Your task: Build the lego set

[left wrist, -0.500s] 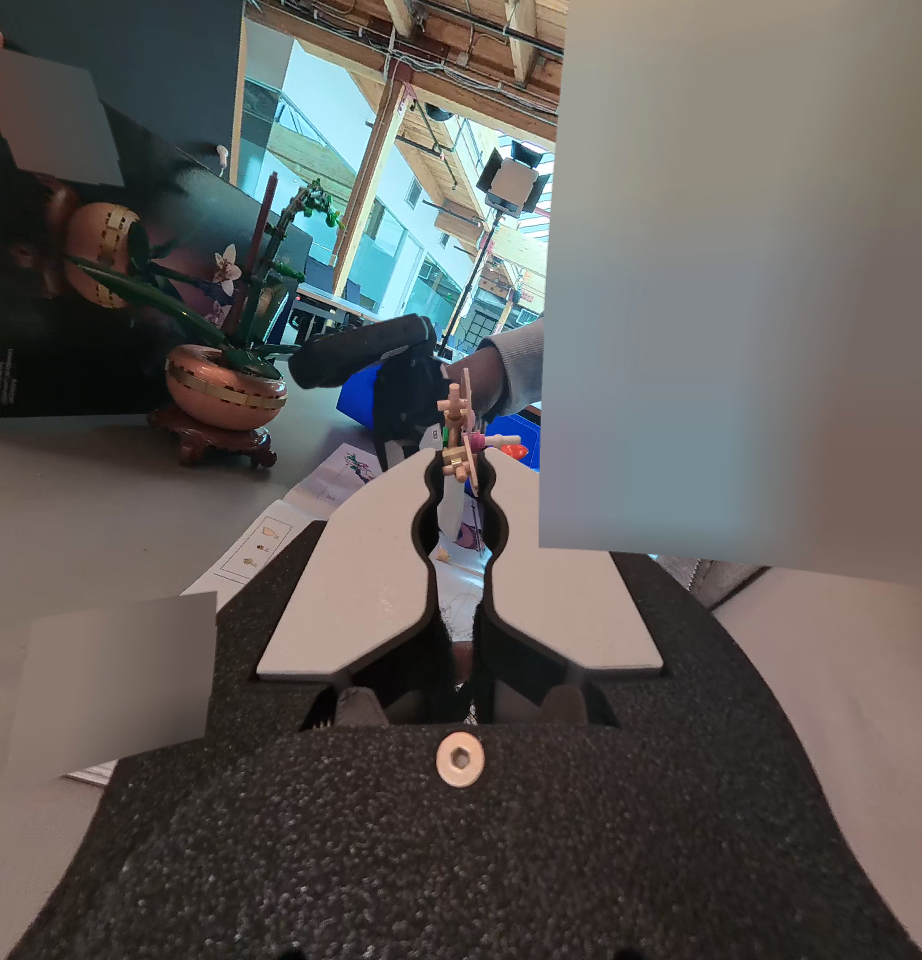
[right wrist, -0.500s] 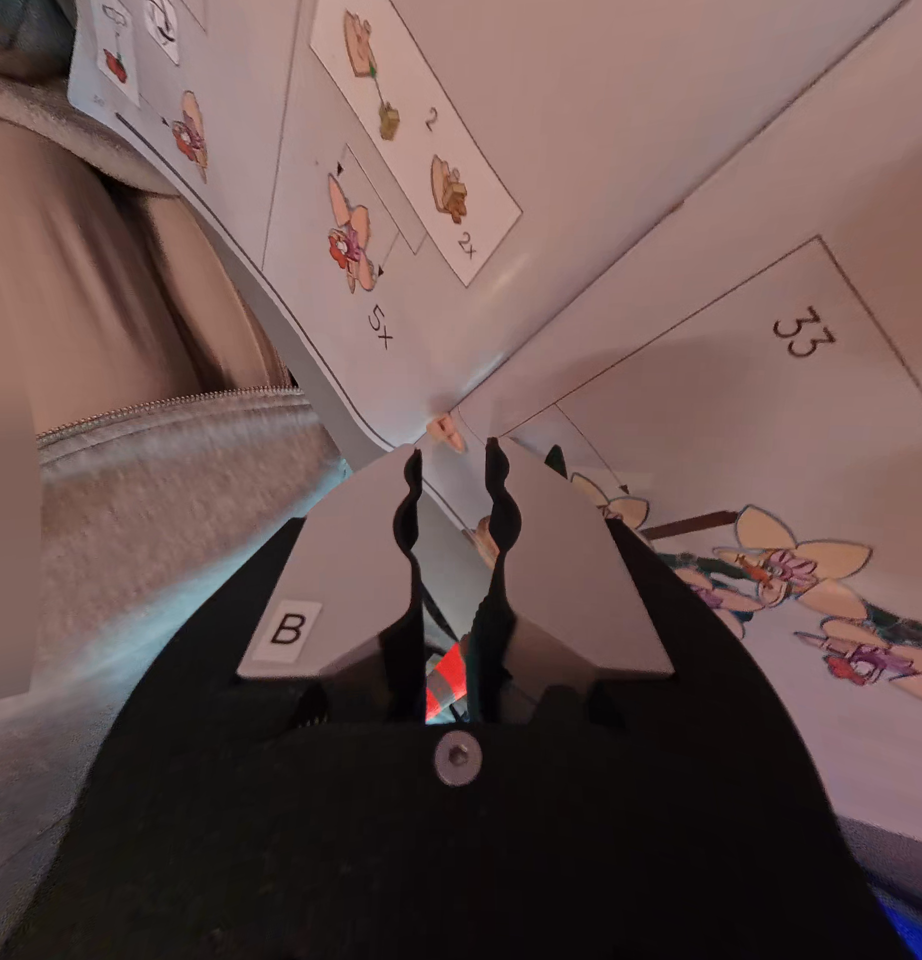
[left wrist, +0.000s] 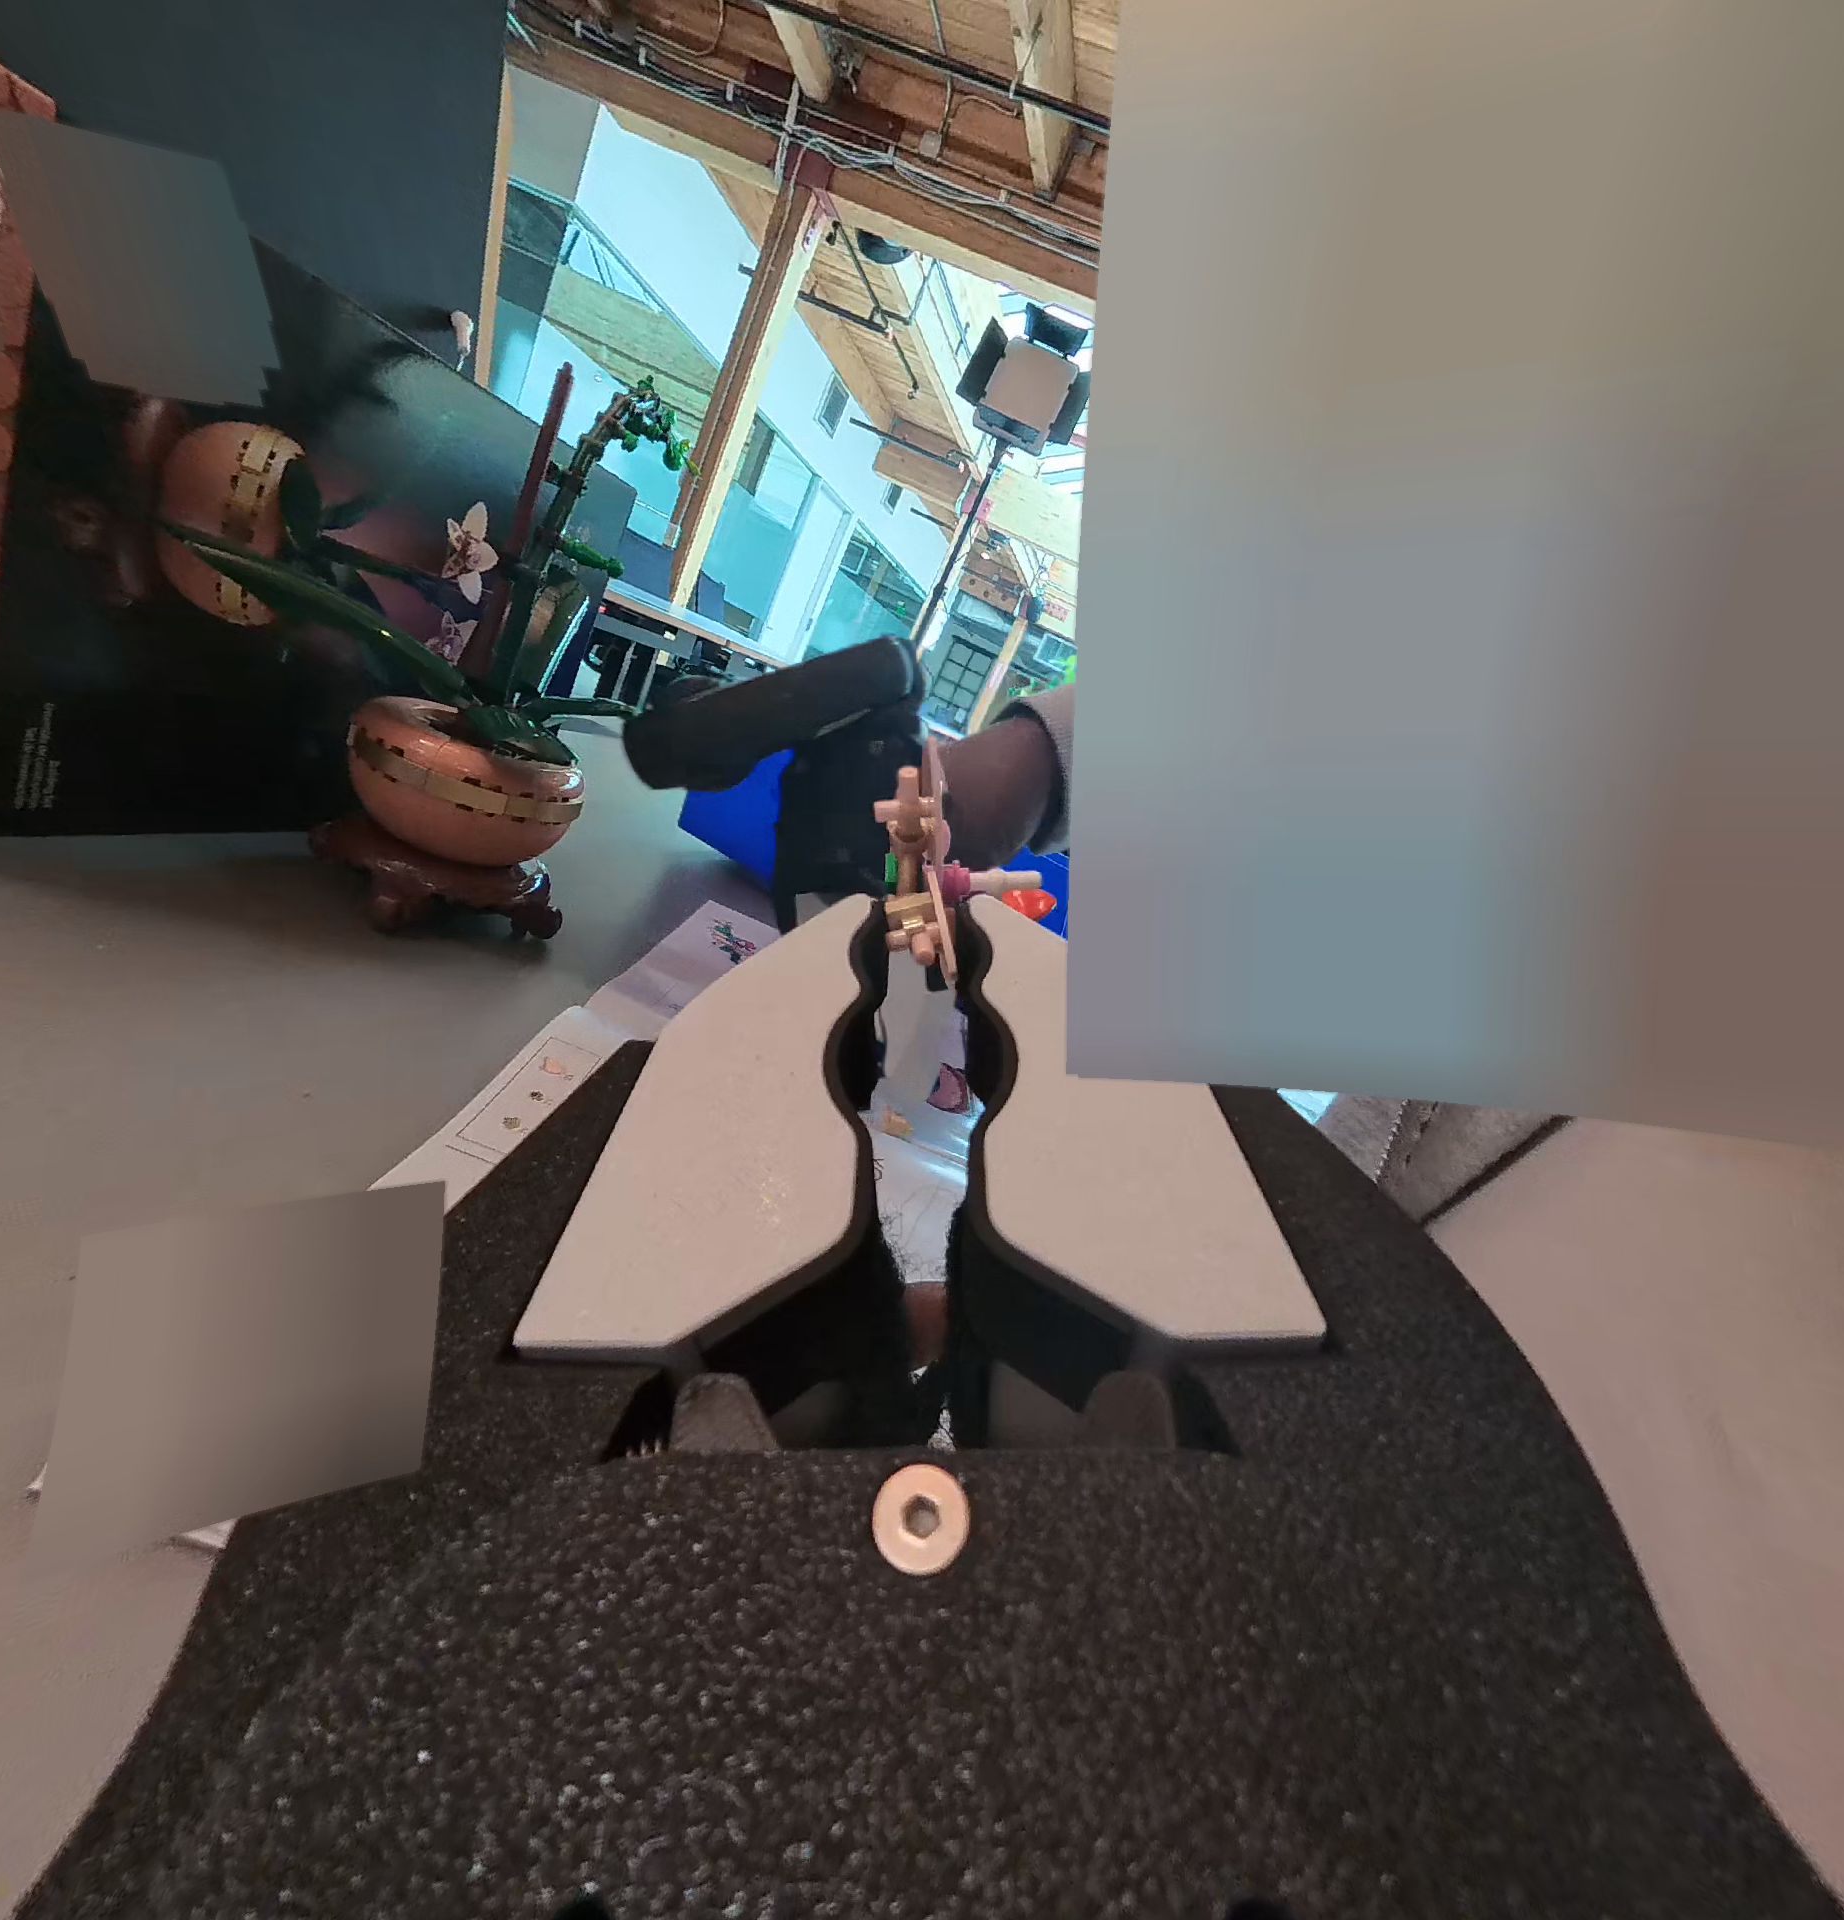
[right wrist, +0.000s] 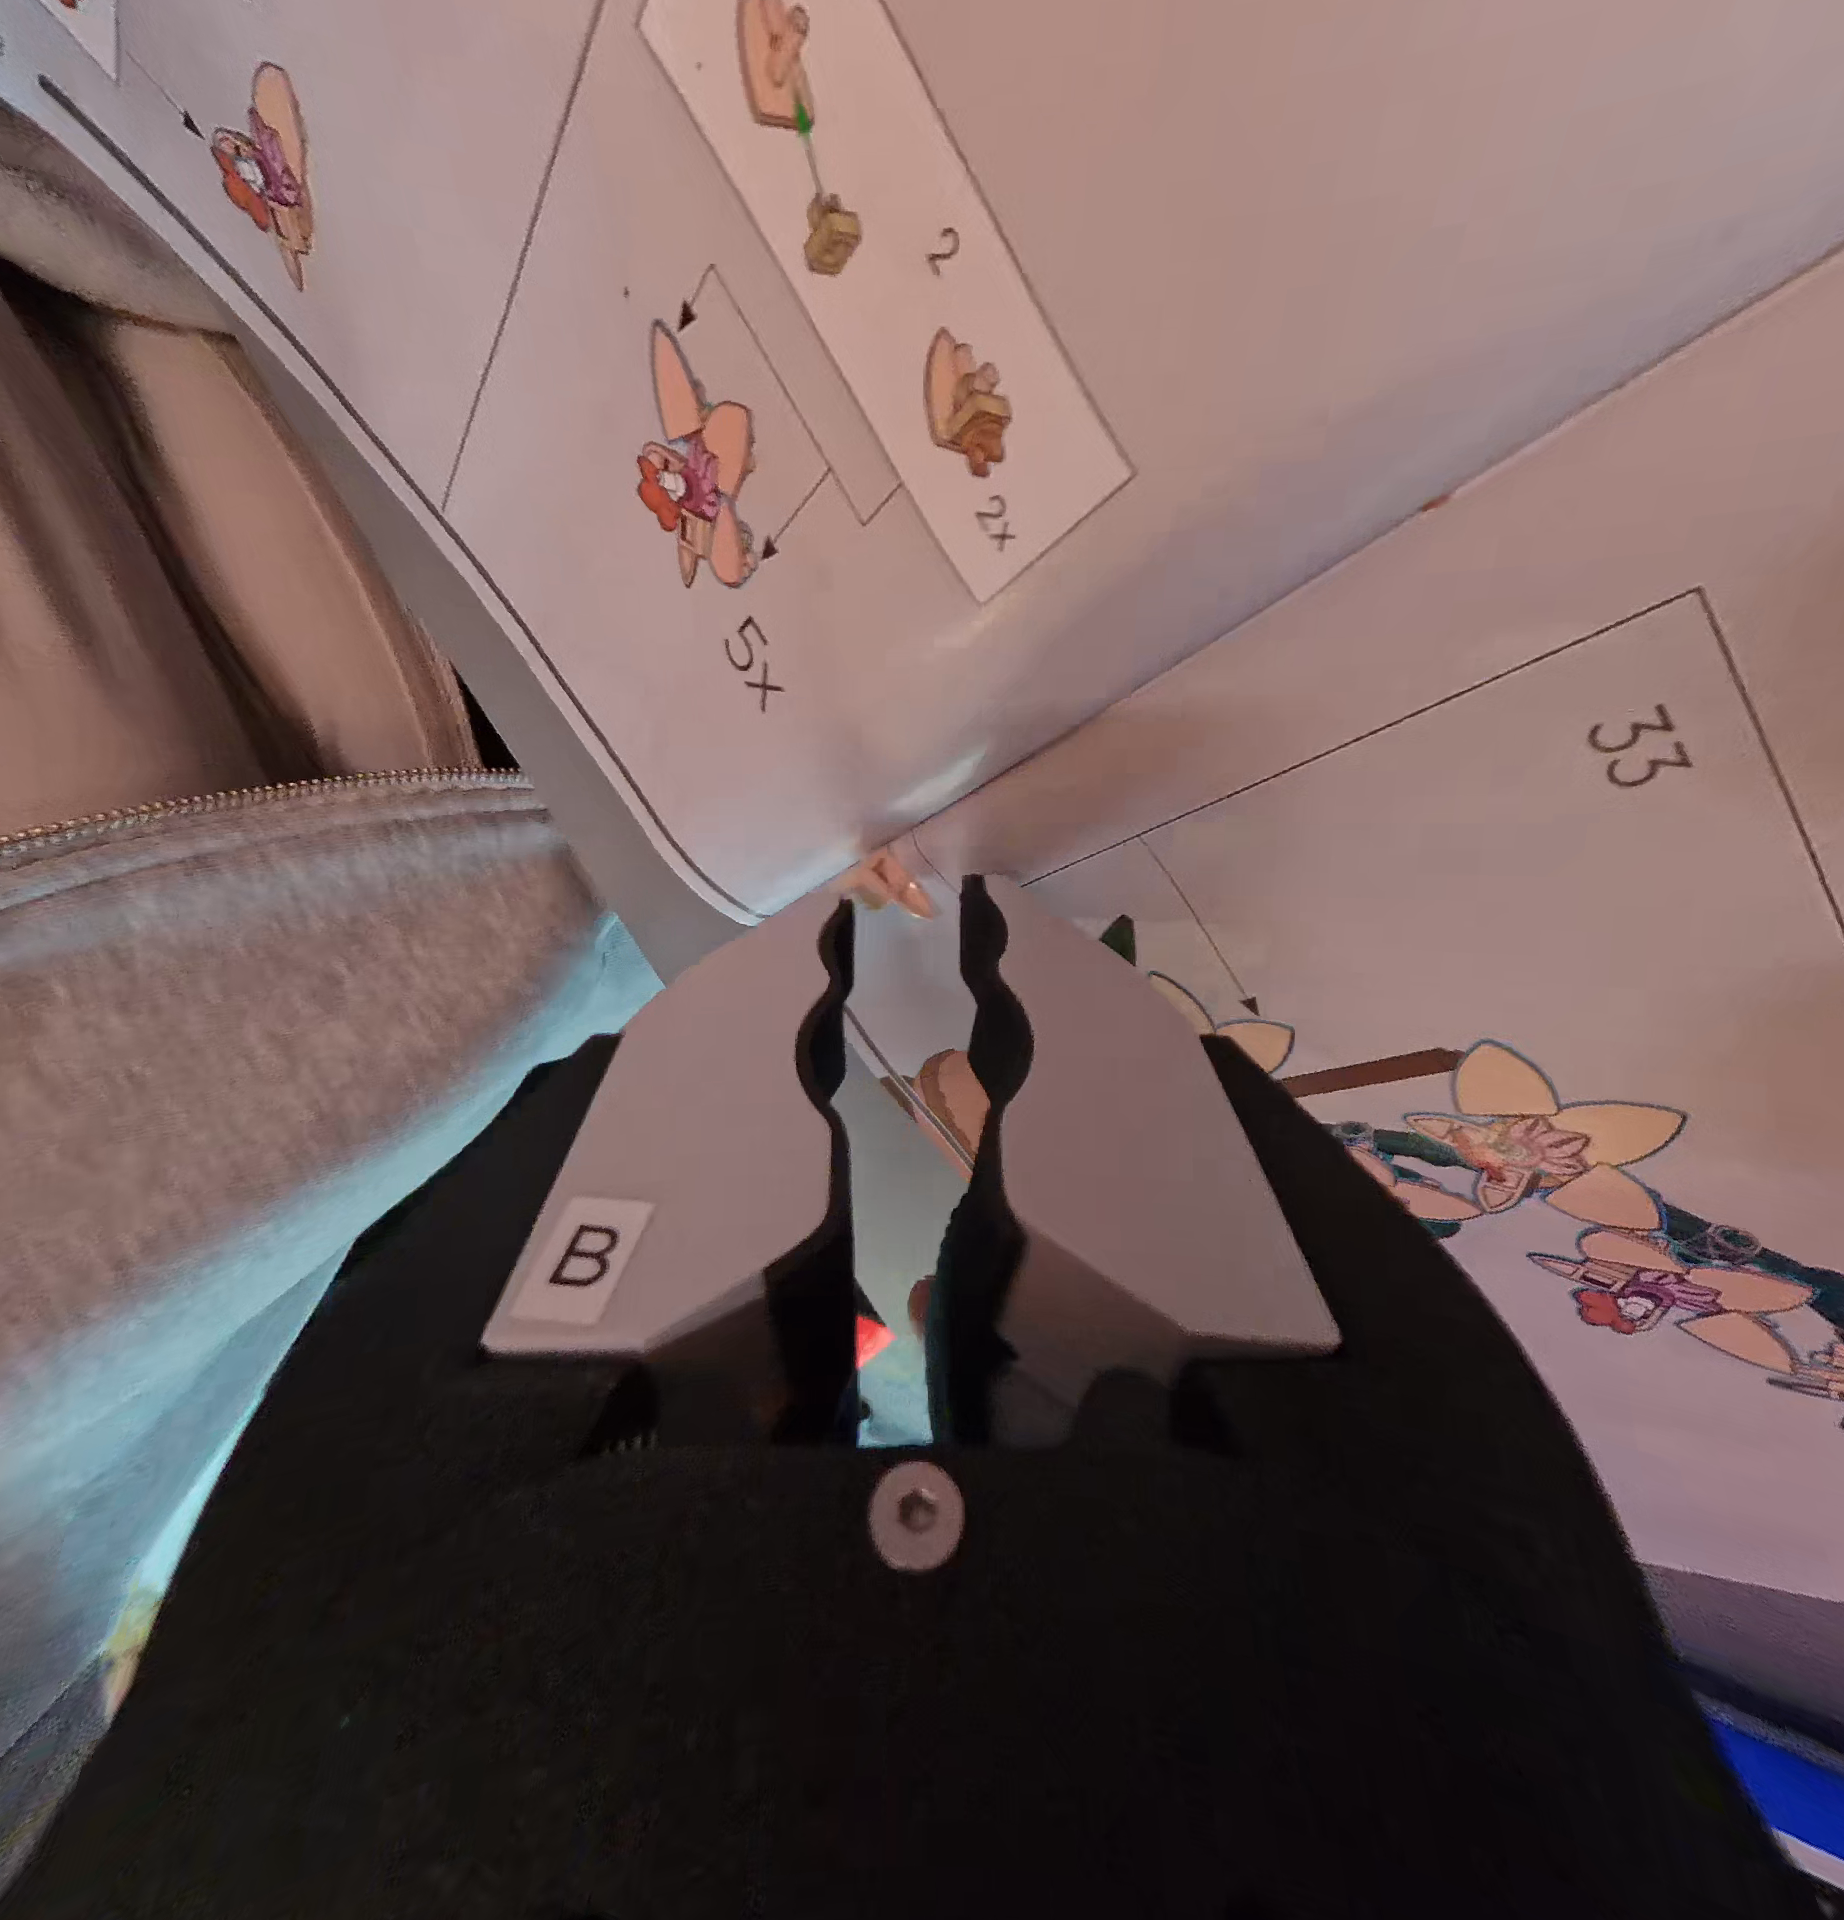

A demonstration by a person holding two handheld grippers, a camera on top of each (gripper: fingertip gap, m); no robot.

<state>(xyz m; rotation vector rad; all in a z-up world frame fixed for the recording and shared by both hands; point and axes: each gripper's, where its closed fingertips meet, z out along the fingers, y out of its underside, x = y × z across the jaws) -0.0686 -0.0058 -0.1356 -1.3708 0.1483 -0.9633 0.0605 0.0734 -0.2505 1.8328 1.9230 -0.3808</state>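
Left gripper (left wrist: 920, 914): fingers clamped on a small lego flower (left wrist: 918, 883) at their tips; the flower stands upright, pale pink petals above, a tan piece between the tips, a magenta and red bit sticking out to the right.
Right gripper (right wrist: 902, 894): fingers apart with a narrow gap, nothing between them; tips just above the open booklet (right wrist: 1313, 665), whether touching it I cannot tell.
Small piece (right wrist: 892, 883): pale pink, lies on the booklet's fold, just beyond the right gripper's tips.
Booklet: open flat on the worktop (left wrist: 170, 1018), its pages showing drawings of flower parts and a flowering stem; one page edge lies close to the person's grey zipped garment (right wrist: 253, 935).
Orchid model (left wrist: 471, 748): partly built, pink pot with a tan band on a brown stand, green leaves, dark stems, one pale bloom; stands toward the worktop's far left, in front of the set's box (left wrist: 118, 623).
Box: upright along the far left edge.
Blue bin (left wrist: 736, 821): behind the right gripper as seen from the left wrist view.
Light panel (left wrist: 1027, 390): on a stand, far background.
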